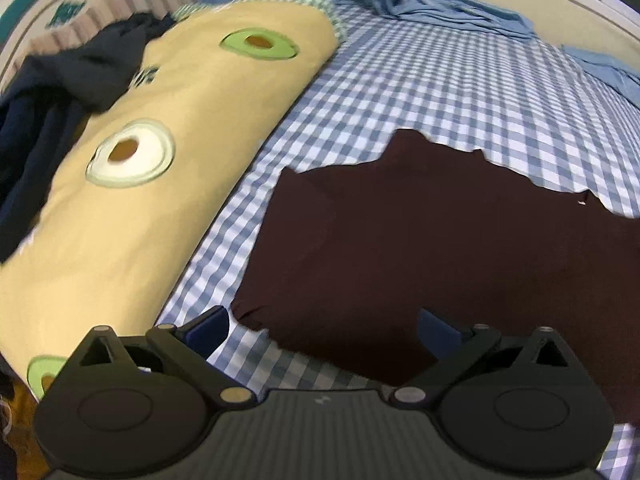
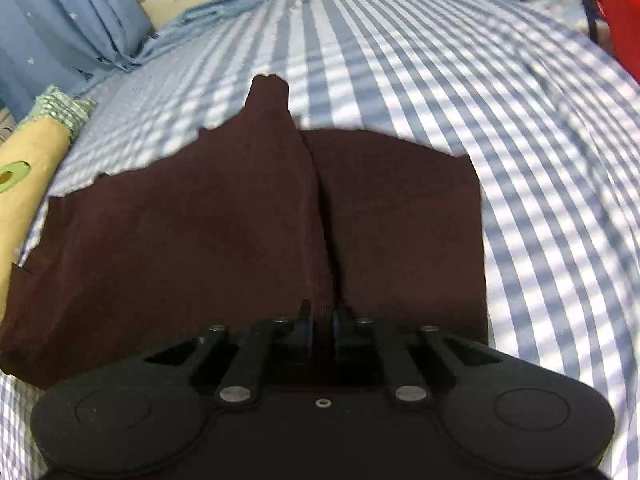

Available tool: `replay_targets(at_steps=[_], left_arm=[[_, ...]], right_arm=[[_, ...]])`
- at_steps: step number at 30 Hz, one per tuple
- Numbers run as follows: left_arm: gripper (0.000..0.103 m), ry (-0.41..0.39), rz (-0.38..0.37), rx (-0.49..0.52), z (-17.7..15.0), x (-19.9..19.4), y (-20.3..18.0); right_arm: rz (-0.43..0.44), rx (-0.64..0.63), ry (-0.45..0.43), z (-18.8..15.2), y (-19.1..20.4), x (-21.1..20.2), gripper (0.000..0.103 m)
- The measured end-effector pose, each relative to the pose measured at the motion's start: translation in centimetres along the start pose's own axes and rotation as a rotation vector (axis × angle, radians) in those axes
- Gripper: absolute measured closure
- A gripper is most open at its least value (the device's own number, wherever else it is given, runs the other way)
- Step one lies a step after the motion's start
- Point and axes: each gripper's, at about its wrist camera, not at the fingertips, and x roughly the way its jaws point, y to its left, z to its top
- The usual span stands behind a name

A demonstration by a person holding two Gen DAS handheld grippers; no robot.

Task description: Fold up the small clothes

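Note:
A dark maroon garment (image 1: 440,240) lies spread on the blue-and-white checked bedsheet (image 1: 440,80). My left gripper (image 1: 324,322) hovers over the garment's near left corner, jaws wide open, one blue pad over the sheet and the other over the cloth, nothing between them. In the right wrist view the same maroon garment (image 2: 180,220) has a raised ridge running up its middle. My right gripper (image 2: 322,318) is shut on the near end of that ridge, and the cloth is pinched between the pads.
A long yellow pillow with avocado prints (image 1: 160,160) lies along the left of the bed, with dark navy clothes (image 1: 60,80) heaped on it. Blue curtain cloth (image 2: 60,20) hangs at the far side. Something red (image 2: 616,0) stands at the top right.

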Motion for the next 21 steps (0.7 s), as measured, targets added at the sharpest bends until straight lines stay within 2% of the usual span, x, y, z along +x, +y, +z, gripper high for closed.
replay_targets(at_steps=[2, 5, 6, 7, 9, 10, 11, 12, 13, 16, 19, 21], left_arm=[[0.0, 0.015, 0.007, -0.022, -0.4, 0.4, 1.3], [0.001, 0.024, 0.014, -0.056, -0.9, 0.9, 3.3], [0.0, 0.027, 0.015, -0.067, -1.0, 1.0, 3.8], [0.001, 0.031, 0.017, -0.078, -1.1, 1.2, 4.4], [0.0, 0.042, 0.017, -0.098, -1.3, 1.6, 5.3], [0.001, 0.048, 0.016, -0.106, -1.5, 1.8, 5.6], [0.001, 0.054, 0.015, -0.113, -1.6, 2.0, 6.0], [0.001, 0.059, 0.011, -0.118, -1.7, 2.1, 6.2], [0.001, 0.063, 0.009, -0.12, -1.7, 2.3, 6.5], [0.001, 0.069, 0.004, -0.107, -1.9, 2.4, 6.8], [0.001, 0.067, -0.002, -0.082, -1.9, 2.5, 6.8], [0.0, 0.063, -0.004, -0.069, -2.0, 2.6, 6.8]], right_arm=[[-0.019, 0.01, 0.024, -0.7, -0.6, 0.4, 0.091], [-0.019, 0.032, 0.024, -0.7, -0.9, -0.1, 0.079], [-0.016, 0.033, 0.021, -0.7, -0.8, -0.4, 0.071], [-0.015, 0.025, 0.02, -0.5, -0.5, -0.6, 0.058], [0.005, 0.004, 0.018, -0.7, 0.0, -1.2, 0.044], [0.01, -0.005, 0.02, -1.0, 0.3, -1.4, 0.044], [0.01, -0.018, 0.026, -1.2, 0.7, -1.4, 0.045], [0.006, -0.033, 0.034, -1.6, 1.0, -1.5, 0.05], [-0.006, -0.05, 0.043, -2.0, 1.3, -1.4, 0.065], [-0.058, -0.076, 0.034, -2.6, 1.6, -1.6, 0.08], [-0.033, -0.014, 0.011, -1.9, 0.8, -2.4, 0.094], [-0.046, 0.007, -0.026, -1.2, 0.5, -3.1, 0.095]])
